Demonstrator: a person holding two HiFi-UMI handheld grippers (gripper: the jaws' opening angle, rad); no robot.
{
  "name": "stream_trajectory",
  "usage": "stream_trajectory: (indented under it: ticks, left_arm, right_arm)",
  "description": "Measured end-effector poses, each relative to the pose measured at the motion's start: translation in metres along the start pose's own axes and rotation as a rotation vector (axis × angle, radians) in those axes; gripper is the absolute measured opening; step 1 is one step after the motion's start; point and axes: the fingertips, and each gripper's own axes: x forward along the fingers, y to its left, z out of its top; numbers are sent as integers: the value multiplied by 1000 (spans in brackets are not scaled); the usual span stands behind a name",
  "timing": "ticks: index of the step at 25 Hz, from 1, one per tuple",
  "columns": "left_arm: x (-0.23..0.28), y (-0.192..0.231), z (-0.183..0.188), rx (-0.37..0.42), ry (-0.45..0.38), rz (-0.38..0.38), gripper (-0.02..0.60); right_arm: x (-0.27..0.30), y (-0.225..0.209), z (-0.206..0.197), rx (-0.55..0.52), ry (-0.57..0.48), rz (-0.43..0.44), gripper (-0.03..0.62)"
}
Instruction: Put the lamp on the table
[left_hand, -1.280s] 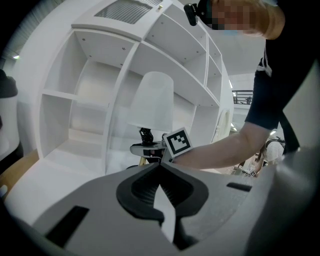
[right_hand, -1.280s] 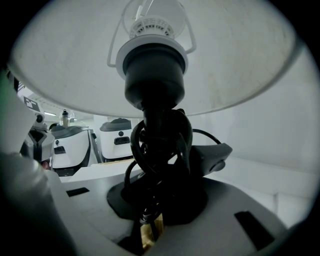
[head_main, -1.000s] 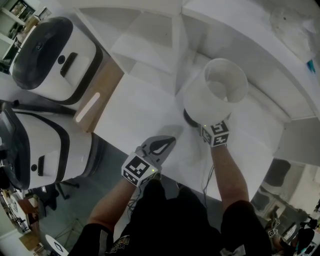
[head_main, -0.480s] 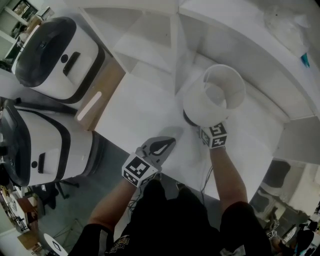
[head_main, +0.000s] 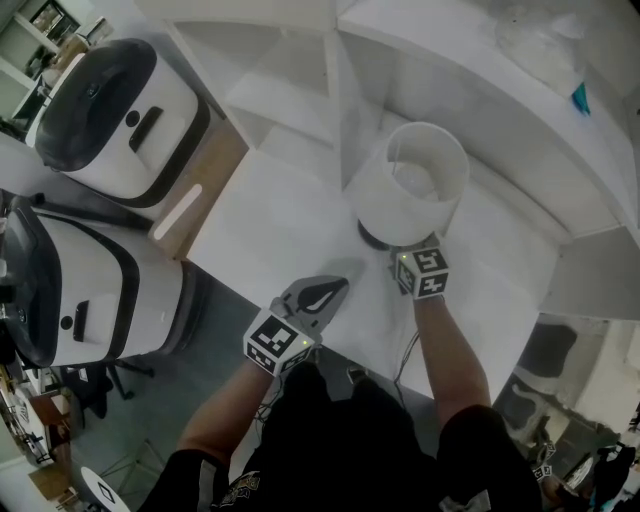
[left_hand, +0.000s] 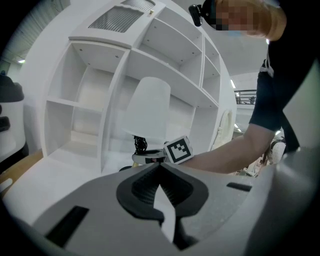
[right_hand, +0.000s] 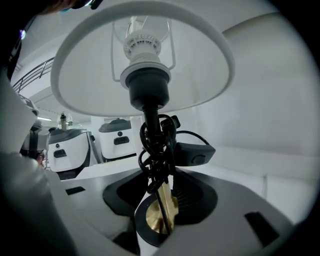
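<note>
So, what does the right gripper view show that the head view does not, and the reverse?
Only the right gripper view: the socket under the lamp shade, the black cord wound round the stem, which stands between the opening jaws of the right hand-held gripper, and the brass base. Only the head view: the left hand-held gripper, closed, near the table edge. Both: the lamp shade and two white machines.
</note>
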Motion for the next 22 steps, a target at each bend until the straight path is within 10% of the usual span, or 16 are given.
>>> stream_trajectory:
  ticks: [22]
  left_arm:
    - [2, -69, -12, -41, -19, 119, 8]
  right_arm:
    - [-95, 13, -2, 60, -16, 85, 123]
